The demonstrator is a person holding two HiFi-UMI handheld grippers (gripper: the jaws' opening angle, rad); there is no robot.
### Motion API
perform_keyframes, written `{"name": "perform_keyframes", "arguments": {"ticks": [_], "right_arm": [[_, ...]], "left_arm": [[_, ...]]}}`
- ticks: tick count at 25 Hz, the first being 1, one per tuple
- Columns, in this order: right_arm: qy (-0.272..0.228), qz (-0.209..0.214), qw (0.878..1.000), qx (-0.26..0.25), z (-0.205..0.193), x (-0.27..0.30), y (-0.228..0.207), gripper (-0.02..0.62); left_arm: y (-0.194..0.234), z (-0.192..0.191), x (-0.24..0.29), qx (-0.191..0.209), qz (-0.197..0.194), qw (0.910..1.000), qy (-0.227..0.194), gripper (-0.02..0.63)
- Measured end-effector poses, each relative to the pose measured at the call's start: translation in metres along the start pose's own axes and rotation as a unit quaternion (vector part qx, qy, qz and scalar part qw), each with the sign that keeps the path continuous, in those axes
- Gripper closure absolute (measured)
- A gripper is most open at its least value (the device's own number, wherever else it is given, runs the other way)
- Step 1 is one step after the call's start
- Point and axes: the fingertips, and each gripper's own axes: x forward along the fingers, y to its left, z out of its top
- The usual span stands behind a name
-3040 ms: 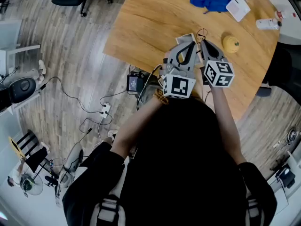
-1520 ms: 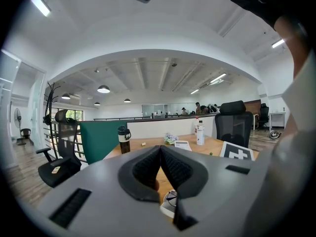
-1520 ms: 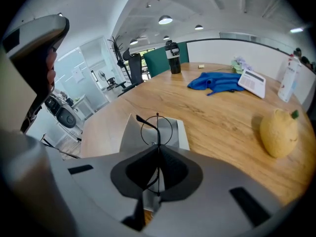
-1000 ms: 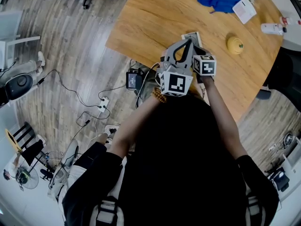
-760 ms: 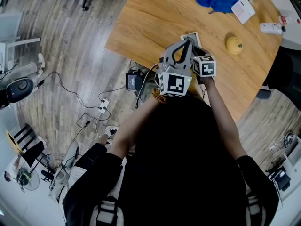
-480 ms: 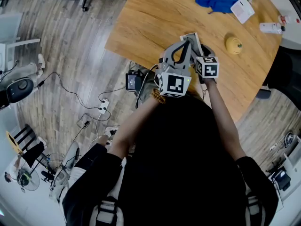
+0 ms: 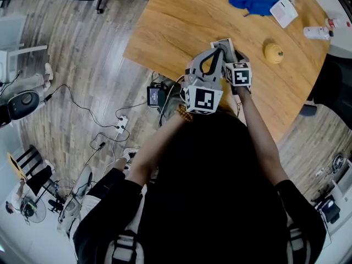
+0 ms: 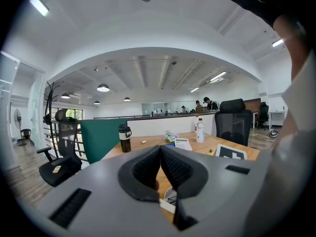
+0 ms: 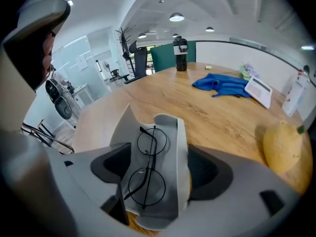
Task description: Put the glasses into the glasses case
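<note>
1. Right gripper view: the right tool (image 9: 159,168), its jaws just spread wide, straddles the open pale case (image 9: 180,142). The glasses (image 9: 148,164) lie inside the case.
2. Left gripper view: the left tool (image 8: 160,148) has its jaws pressed together at the tips.
3. The case lies on the wooden tabletop (image 9: 212,120), near its edge.
4. Farther across lie a yellow round thing (image 9: 281,144), a white box (image 9: 259,90) and a blue cloth (image 9: 222,85). A dark bottle (image 9: 181,47) stands at the far edge.
5. Head view: cables (image 7: 88,114) trail over the grey plank floor (image 7: 82,54) beside the tabletop.
6. Beyond stand a green partition (image 8: 101,135) and an office chair (image 8: 59,152), with ceiling lamps (image 8: 103,88) overhead.
</note>
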Motion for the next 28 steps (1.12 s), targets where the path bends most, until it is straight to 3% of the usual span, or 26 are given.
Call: {"name": "perform_keyframes", "arguments": {"ticks": [9, 14, 28], "right_arm": [[0.026, -0.010, 1.000, -0.003, -0.015, 0.006, -0.005, 0.221], [0.029, -0.022, 0.999, -0.008, -0.016, 0.006, -0.011, 0.285], [0.016, -0.020, 1.000, -0.001, -0.014, 0.005, -0.016, 0.327]], "left_arm": [[-0.003, -0.002, 0.002, 0.002, -0.007, 1.0000, 0.002, 0.586], [-0.003, -0.002, 0.004, 0.003, -0.008, 1.0000, 0.002, 0.586], [-0.009, -0.002, 0.008, 0.002, -0.016, 0.9999, 0.003, 0.586]]}}
